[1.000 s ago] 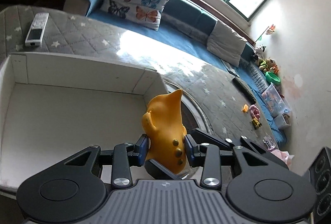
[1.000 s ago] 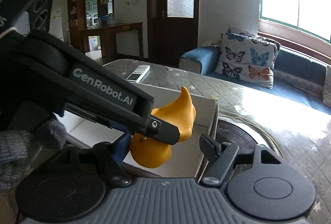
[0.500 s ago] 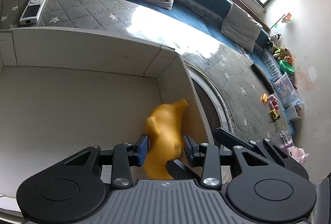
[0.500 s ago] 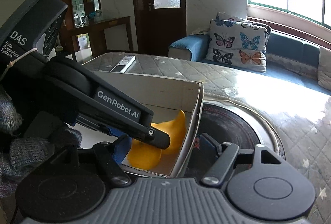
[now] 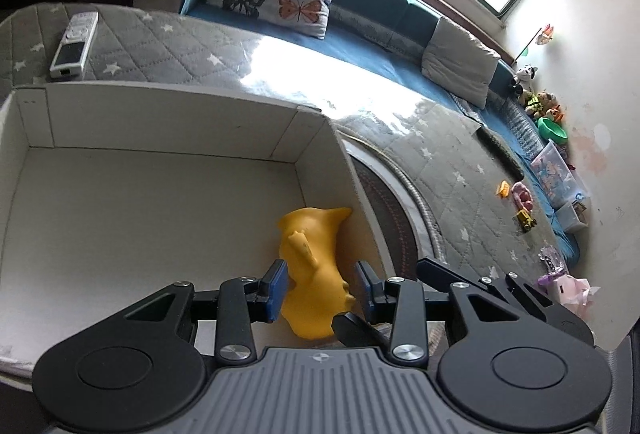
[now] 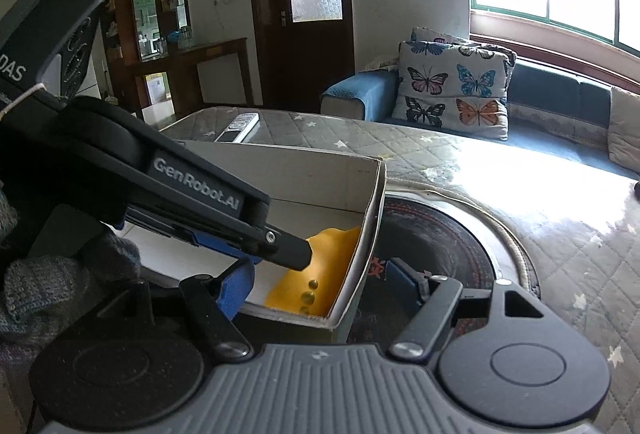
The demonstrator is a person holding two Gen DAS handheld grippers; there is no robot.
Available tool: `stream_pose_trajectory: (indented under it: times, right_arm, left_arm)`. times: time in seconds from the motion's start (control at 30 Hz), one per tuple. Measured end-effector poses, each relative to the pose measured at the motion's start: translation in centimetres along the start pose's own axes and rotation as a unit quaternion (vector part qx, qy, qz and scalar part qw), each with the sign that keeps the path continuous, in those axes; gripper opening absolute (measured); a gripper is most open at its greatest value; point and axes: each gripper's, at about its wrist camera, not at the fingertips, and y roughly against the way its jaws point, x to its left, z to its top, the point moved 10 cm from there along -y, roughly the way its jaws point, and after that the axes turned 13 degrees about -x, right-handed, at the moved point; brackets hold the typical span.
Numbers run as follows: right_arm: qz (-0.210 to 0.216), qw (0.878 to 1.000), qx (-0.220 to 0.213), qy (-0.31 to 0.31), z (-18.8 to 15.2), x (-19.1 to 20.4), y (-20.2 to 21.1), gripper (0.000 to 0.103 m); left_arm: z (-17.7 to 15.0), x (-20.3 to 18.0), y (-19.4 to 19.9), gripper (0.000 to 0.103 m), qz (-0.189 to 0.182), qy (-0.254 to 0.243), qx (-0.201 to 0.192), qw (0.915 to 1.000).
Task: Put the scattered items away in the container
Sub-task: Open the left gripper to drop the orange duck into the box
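Only the left wrist view shows the whole yellow toy [image 5: 316, 274] — lying inside the white box [image 5: 160, 121], in its near right corner against the side wall. It sits between the blue pads of the left tongs [image 5: 320, 288]; the left pad touches it, but a gap shows at the right pad, so whether it is grasped I cannot tell. That view alone also takes in small toys [image 5: 520, 201] scattered on the grey star-quilted cover at far right.

The right wrist view shows what the first cannot: the left tool from the side, lettered "GenRobot.AI" [image 6: 198, 185], with "DAS" on its housing, and a grey knitted glove [image 6: 44, 286] holding it. The right tongs [image 6: 316, 284] stand released, straddling the box's near corner. Both views catch the remote control [image 5: 74, 45] beyond the box.
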Motion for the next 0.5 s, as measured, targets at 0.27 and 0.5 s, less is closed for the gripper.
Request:
stream_pose_trajectory:
  times: [0.27,0.5]
  right_arm:
    - [0.013,1.000,-0.001,0.008,-0.7,0.9,3.0,0.075]
    - [0.032,0.999,-0.003,0.020,-2.1,2.9,6.7,0.081]
  left_arm:
    - [-1.5,-0.5,3.7,0.039,0.003,-0.012,-0.020,0.9997]
    - [-3.4,-0.3,7.3,0.039,0.003,-0.018,-0.038,0.9991]
